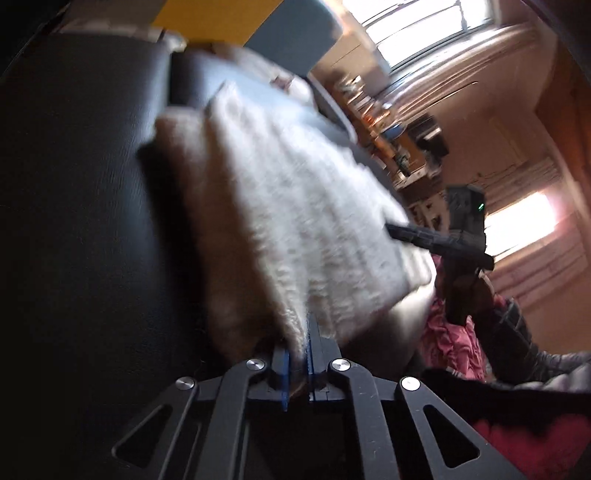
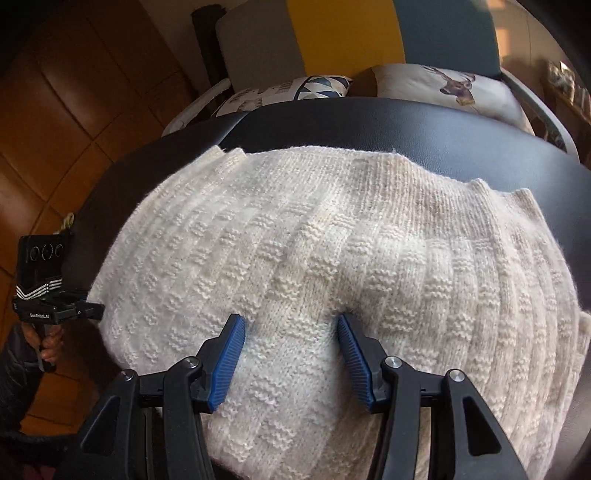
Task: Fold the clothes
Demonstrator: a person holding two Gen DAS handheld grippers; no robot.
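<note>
A cream knitted sweater (image 2: 332,236) lies spread over a black leather seat (image 2: 443,125). In the left wrist view, which is blurred, my left gripper (image 1: 299,354) is shut on the near edge of the sweater (image 1: 295,206), with knit pinched between its blue pads. The same gripper (image 2: 98,310) shows in the right wrist view at the sweater's left edge, held by a hand. My right gripper (image 2: 290,328) stands open, its blue fingertips (image 2: 234,332) pressed down into the knit with a raised fold of fabric between them. It appears from the side as the right gripper (image 1: 393,230) over the far edge.
Patterned cushions (image 2: 461,88) lean behind the black seat. A pink garment (image 1: 450,343) lies low to the right past the seat's edge. Wooden floor (image 2: 55,110) runs to the left. Shelves with clutter (image 1: 391,140) and bright windows (image 1: 424,33) fill the far side.
</note>
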